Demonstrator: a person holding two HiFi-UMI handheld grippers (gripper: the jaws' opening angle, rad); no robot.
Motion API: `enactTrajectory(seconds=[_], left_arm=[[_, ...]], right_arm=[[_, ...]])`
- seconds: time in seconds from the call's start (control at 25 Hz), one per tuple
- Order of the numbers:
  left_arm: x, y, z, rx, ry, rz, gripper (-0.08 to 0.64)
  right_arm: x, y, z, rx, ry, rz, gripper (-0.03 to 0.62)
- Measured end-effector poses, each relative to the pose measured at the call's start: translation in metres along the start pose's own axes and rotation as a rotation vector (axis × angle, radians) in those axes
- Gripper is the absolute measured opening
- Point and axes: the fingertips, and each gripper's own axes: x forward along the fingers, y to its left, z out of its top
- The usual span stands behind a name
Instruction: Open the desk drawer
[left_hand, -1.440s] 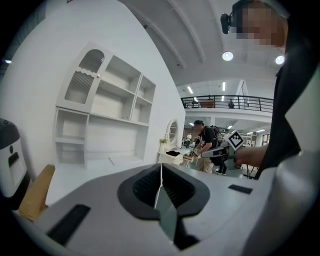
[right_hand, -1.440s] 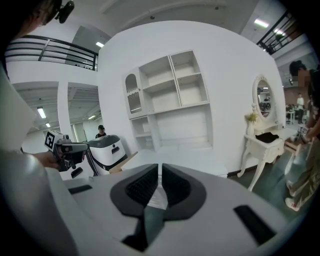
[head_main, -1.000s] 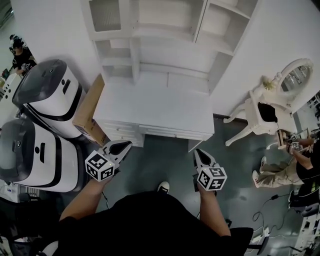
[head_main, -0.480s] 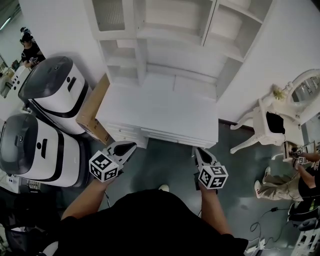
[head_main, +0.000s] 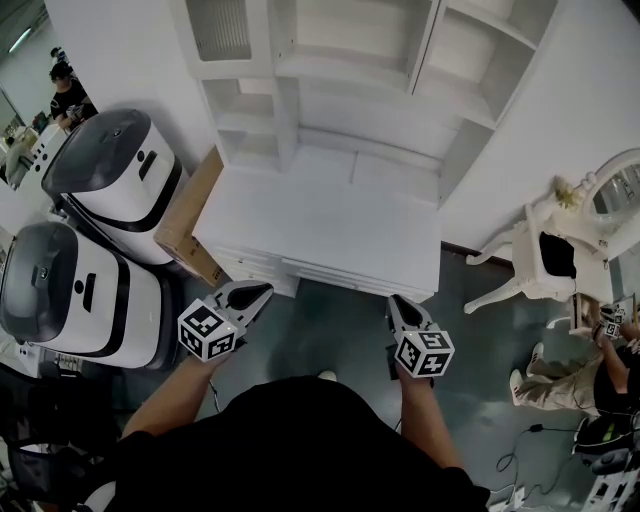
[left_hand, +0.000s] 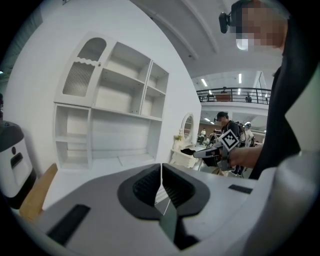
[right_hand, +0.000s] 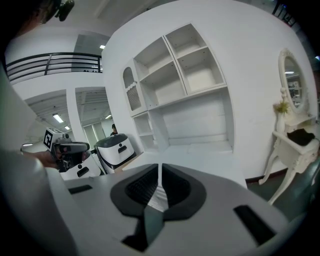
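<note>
No legible text, labels, brands, numbers or signs on any surface in view.

Desk has the shelf unit standing on its back half, cardboard box right against its left side. Two machines sit further left, vanity table off to the right.

Bright, even indoor light from ceiling strip lights; white desk top near washed out, only soft grey shade inside the shelf unit recesses. Heavy fisheye bend and black vignetted corners in both gripper views, close foreground soft, head view sharp.
</note>
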Motion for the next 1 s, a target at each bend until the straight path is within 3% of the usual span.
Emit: enactTrajectory(seconds=[1.0], left_arm=[[0.058, -0.016, 0.008, 0.021, 0.065, 0.038, 0.017]], right_arm=[[0.027, -0.043, -0.021, 0.021, 0.078, 0.11, 0.023]])
